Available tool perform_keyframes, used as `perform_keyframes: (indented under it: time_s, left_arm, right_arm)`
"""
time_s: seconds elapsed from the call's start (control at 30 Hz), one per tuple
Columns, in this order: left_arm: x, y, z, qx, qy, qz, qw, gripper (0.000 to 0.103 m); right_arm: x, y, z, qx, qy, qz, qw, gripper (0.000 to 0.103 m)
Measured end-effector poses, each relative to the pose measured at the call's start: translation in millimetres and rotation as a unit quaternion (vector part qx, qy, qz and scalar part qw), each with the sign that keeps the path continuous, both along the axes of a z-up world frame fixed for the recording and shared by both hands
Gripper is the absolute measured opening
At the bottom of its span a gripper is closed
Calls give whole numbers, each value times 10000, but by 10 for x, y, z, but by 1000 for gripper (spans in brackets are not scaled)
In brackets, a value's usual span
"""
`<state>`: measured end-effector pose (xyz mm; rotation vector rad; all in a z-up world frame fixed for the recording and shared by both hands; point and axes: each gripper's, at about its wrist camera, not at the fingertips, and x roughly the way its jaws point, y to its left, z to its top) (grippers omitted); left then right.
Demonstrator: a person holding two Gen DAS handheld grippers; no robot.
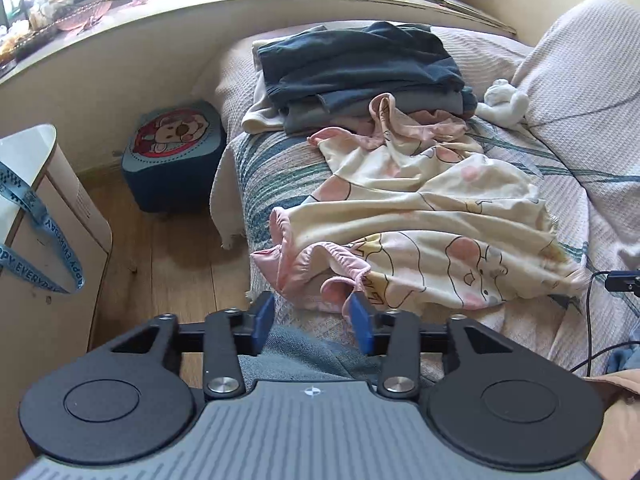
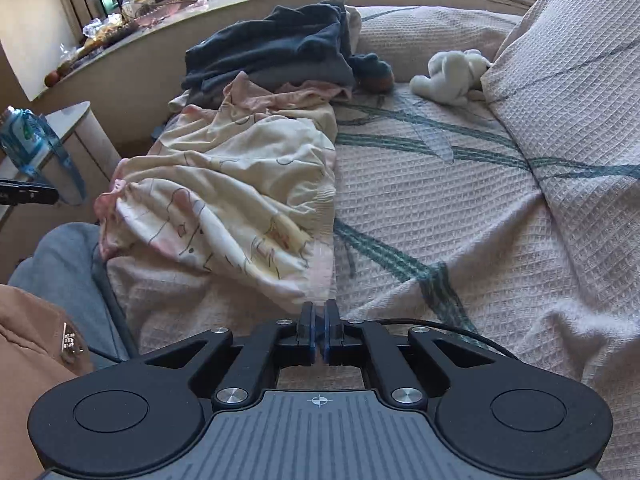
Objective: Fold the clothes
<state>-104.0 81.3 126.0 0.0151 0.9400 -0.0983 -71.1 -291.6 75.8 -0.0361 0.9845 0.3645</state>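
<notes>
A cream garment with a cartoon print and pink ruffled edges (image 1: 432, 220) lies crumpled on the bed; it also shows in the right wrist view (image 2: 236, 192). Behind it is a pile of dark blue and grey clothes (image 1: 360, 68), also in the right wrist view (image 2: 276, 52). My left gripper (image 1: 312, 320) is open, its blue pads just short of the garment's pink ruffle. My right gripper (image 2: 319, 332) is shut with nothing visible between its pads, just in front of the garment's near corner, over the bedspread.
The waffle bedspread (image 2: 460, 220) has green stripes. A white plush toy (image 2: 456, 70) lies by a pillow (image 2: 580, 80). A blue cartoon-print stool (image 1: 176, 152) and a white side table (image 1: 36, 184) stand on the wood floor. A black cable (image 1: 592, 320) runs at right.
</notes>
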Motion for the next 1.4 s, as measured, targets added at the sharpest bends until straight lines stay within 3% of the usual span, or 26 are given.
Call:
perform_keyframes:
  time_s: [0.07,0.17,0.27,0.33,0.5,0.67,0.77,0.93,1.13,1.2,1.23,1.27,1.3,1.33,1.37,1.4]
  left_arm:
    - [-42,56,41,14,-12,90,10000,55]
    - [-70,201,61,67,-5,359,9993,59]
    - [35,302,63,21,-20,562,9984,64]
    - [142,249,48,-39,-69,427,9991,67]
    - [521,56,-50,-323,-233,158,9991,72]
    - [1012,-54,-128,-424,-474,-87,9979,74]
    - [1367,-160,-217,-405,-455,-313,9977,75]
    - [1813,-458,-378,-184,-354,-825,9958,81]
    - [2203,-476,-736,-129,-61,-578,9982,81]
    - [2256,-456,-813,-253,0,-495,9985,77]
    - [2256,-450,-827,-362,-34,-499,9981,69]
    - [2251,-443,-838,-477,-77,-509,9975,44]
    - [2251,-417,-846,-625,-83,-418,9971,27]
    - [2251,-387,-854,-777,-84,-313,9964,7]
    - [2243,-332,-850,-1061,-83,-184,9941,5]
    - [2205,-265,-821,-1326,-118,-65,9911,5]
  right_arm:
    - [-27,-60,23,1,89,-30,10000,11]
    - [-85,-207,100,-27,18,-228,9997,11]
    - [-50,-357,200,-7,-279,-554,9981,16]
    - [70,-403,247,72,-517,-665,9964,16]
    - [599,-321,239,505,-1011,-701,9911,16]
    - [1329,-178,25,1070,-955,-862,9859,16]
    - [1606,0,-82,1124,-826,-850,9866,19]
    - [2068,298,-259,1212,-611,-829,9873,51]
    - [2617,652,-474,1298,-352,-809,9876,53]
    - [2709,709,-563,1159,-255,-898,9889,53]
    - [2745,718,-603,1183,-181,-943,9883,52]
    - [2769,722,-633,1241,-134,-928,9878,52]
    - [2773,734,-642,1261,-155,-883,9880,45]
    - [2764,750,-635,1239,-235,-832,9885,19]
    - [2745,760,-609,1180,-315,-841,9889,8]
    - [2721,768,-574,1128,-409,-843,9892,3]
